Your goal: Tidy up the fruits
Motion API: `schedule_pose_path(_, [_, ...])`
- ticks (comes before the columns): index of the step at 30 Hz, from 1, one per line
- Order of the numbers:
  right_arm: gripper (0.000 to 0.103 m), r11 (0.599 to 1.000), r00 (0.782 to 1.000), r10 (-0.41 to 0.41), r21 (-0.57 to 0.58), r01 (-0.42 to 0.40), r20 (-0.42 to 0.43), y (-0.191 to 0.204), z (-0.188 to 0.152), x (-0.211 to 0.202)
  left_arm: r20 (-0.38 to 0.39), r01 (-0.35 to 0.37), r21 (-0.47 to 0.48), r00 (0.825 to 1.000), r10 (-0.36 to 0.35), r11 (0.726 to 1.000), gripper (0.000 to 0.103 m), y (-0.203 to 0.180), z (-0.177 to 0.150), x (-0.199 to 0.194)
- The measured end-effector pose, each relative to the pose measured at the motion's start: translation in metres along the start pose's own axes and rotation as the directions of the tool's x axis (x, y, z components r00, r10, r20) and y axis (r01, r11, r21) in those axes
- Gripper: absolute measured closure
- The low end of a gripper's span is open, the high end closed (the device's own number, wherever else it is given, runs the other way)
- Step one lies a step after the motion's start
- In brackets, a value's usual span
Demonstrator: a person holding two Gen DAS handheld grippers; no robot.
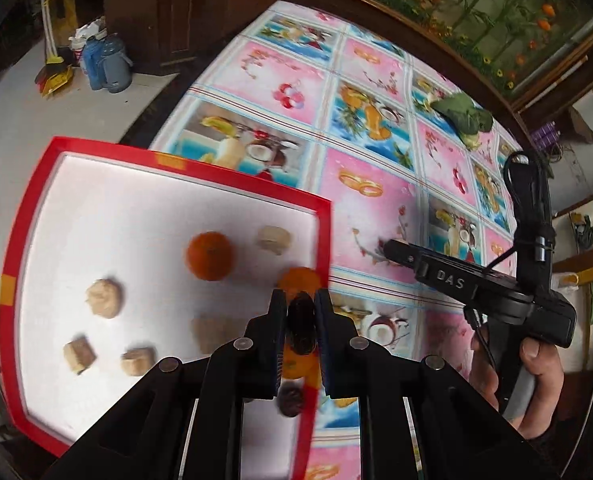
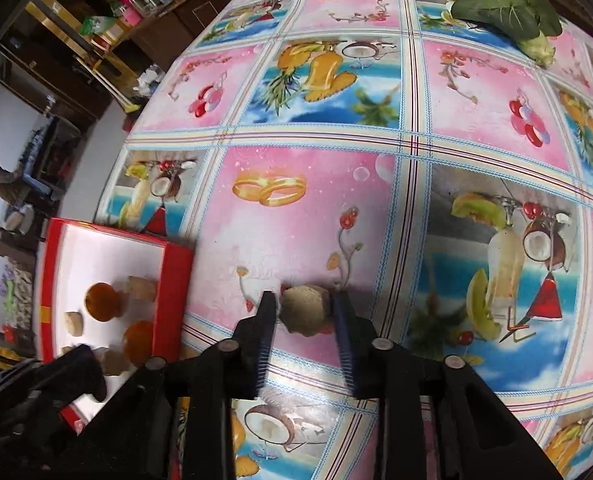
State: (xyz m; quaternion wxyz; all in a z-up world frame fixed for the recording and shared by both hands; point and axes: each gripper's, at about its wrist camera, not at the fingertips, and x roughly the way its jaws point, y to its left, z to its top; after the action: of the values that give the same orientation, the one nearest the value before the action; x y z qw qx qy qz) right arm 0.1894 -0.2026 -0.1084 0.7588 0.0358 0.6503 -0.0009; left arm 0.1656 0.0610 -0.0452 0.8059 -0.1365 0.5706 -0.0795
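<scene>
Left gripper (image 1: pixel 301 300) is pinching a dark fruit (image 1: pixel 301 326) over the tray's (image 1: pixel 323 240) red edge. Right gripper (image 2: pixel 304 300) is sitting half-open around a tan chunk (image 2: pixel 305 311) on open tablecloth (image 2: pixel 296 220).

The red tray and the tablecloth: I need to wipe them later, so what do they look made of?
The red tray looks like glossy coated cardboard or plastic: flat white floor with glare, thin raised rim. The tablecloth looks like printed vinyl, smooth with a soft sheen.
</scene>
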Motion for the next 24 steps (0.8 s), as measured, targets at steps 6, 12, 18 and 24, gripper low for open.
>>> schedule_pose_path(6, [0.076,0.999,1.000,0.019,-0.029,-0.018,0.017,0.017,-0.006,-0.012,0.064,-0.036,-0.080,0.997,0.042,0.996,0.090,0.044,0.000,-0.042])
schedule_pose_path(12, [0.076,0.990,0.996,0.083,-0.116,-0.078,0.038,0.064,-0.007,-0.036,0.113,-0.074,-0.122,0.990,0.088,0.990,0.090,0.073,0.004,-0.080])
schedule_pose_path(18, [0.076,0.968,0.991,0.129,-0.218,-0.123,0.015,0.122,0.002,-0.035,0.097,-0.111,-0.129,0.987,0.124,0.985,0.090,0.090,0.011,-0.082])
schedule_pose_path(24, [0.076,0.949,0.990,0.135,-0.282,-0.142,-0.045,0.169,0.012,-0.010,0.052,-0.146,-0.126,0.987,0.153,0.981,0.090,0.106,0.021,-0.062])
